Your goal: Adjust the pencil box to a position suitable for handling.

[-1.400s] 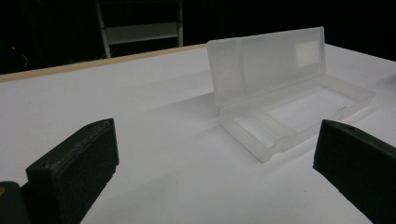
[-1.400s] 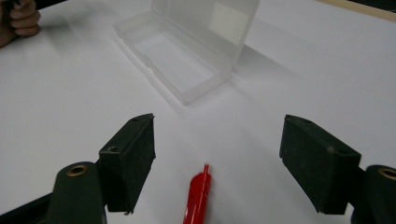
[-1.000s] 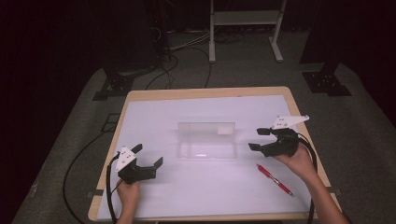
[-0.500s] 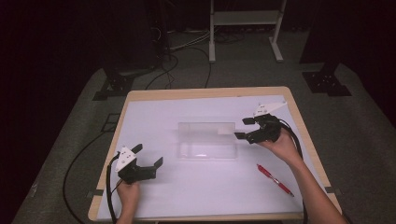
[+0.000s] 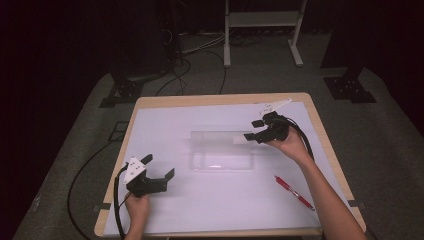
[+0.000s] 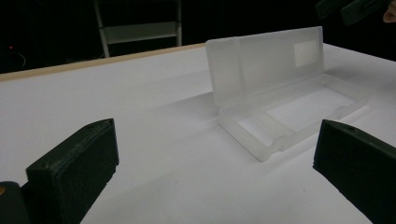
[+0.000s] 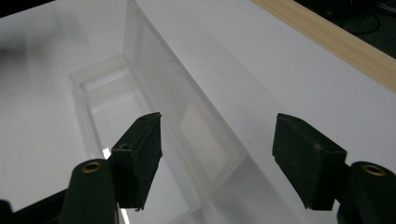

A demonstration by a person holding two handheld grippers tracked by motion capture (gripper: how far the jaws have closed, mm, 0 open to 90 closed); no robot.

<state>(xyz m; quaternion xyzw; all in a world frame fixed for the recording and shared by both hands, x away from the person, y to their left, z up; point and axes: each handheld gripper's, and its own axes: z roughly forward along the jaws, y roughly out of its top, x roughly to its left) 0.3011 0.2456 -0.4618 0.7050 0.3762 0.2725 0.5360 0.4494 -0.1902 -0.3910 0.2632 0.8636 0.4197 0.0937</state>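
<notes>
The case (image 5: 221,152) is a clear plastic box lying at the centre of the high view, on the white sheet of the bench (image 5: 165,107). Its lid (image 6: 266,60) stands upright along the far long edge, hinged open; the shallow tray (image 6: 299,114) lies flat in front of it. In the left gripper view the case sits right of centre in the upper half of the frame.

The right gripper (image 5: 256,130) is at the right end of the case, centre-right in the high view, held in the person's right hand (image 5: 286,144). Its jaws have just been closing a little but remain wide apart. In the right gripper view (image 7: 217,154) the end of the upright lid stands between the 2 jaws; neither pad presses on it, and a gap shows on each side. Nothing is gripped.

The left gripper (image 5: 159,170) is at the lower left of the high view, well apart from the case, held in the left hand (image 5: 137,207). In the left gripper view (image 6: 215,172) its 2 jaws stand wide apart with bare white sheet between them; they hold nothing.

A red pen (image 5: 294,192) lies on the bench at the lower right of the high view, near the right forearm and apart from the case.
</notes>
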